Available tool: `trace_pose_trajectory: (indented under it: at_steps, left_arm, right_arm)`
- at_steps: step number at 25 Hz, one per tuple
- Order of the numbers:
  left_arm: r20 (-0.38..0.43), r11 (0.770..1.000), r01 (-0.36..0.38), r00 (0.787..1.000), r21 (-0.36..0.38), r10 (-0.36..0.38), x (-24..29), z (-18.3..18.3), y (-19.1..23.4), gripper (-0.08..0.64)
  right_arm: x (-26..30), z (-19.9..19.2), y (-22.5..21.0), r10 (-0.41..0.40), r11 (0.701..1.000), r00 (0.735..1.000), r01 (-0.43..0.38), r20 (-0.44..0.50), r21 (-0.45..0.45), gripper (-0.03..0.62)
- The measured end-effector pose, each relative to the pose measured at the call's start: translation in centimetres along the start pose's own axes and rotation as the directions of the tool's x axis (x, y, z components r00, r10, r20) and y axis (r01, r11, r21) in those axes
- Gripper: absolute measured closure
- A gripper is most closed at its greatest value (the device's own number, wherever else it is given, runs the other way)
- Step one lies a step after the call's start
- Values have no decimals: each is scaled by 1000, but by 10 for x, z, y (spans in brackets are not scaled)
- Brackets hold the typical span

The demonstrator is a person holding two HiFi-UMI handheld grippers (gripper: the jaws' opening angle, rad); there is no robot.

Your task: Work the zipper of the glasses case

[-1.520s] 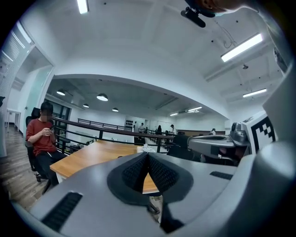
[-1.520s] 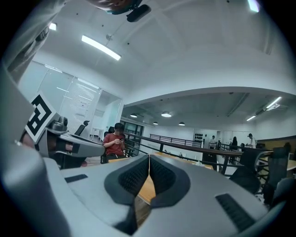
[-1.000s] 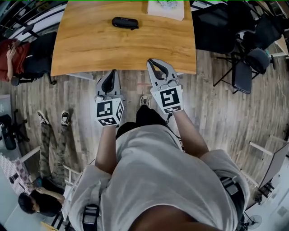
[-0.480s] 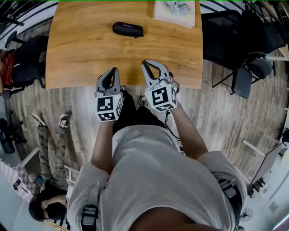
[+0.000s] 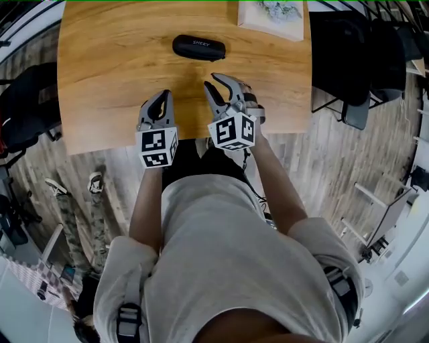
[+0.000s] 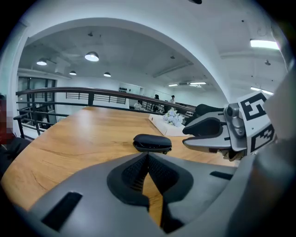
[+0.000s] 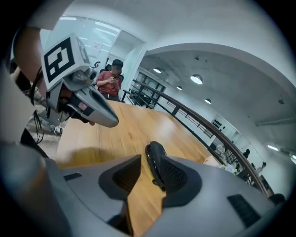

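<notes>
- Glasses case (image 5: 199,47), black and oblong, lies with its lid down on the far half of the wooden tabletop (image 5: 107,74). Nothing touches it.
- The left gripper (image 5: 163,96) is over the near edge of the tabletop, pointing towards the far side and tipped downward. Its jaws are pressed together with nothing between them.
- The right gripper (image 5: 210,82) is just beside it and a little further out over the wood. It is nearer the case but apart from it.
- The right jaws have just been opening and now stand a small way apart. Only bare wood shows in the gap.
- In the right gripper view the case lies beyond the tips, roughly in line with the gap.
- In the left gripper view the case sits ahead of the closed tips, with the right gripper off to the right.
- A white box (image 5: 273,15) topped with pale flowers sits at the far right corner of the tabletop, well apart from the case.
- The person stands at the near edge in a light shirt, both forearms reaching forward.
- Dark chairs (image 5: 348,60) stand on the floor to the right of the tabletop.
</notes>
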State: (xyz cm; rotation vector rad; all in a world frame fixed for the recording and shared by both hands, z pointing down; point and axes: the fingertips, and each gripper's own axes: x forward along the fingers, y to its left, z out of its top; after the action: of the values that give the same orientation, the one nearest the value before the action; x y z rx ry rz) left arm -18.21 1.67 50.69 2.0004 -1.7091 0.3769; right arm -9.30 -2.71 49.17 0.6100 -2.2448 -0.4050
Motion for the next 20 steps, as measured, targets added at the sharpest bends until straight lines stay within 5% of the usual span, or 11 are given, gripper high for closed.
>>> trace_pose_trajectory:
  at_steps: [10, 20]
  left_arm:
    - [-70, 1000, 2, 998, -27, -4, 30, -22, 44, 537]
    - [-91, 996, -64, 994, -58, 59, 49, -24, 54, 537]
  right_arm:
    - [68, -18, 2, -23, 979, 990, -5, -137, -203, 349]
    - [112, -45, -9, -52, 903, 981, -35, -189, -429, 279]
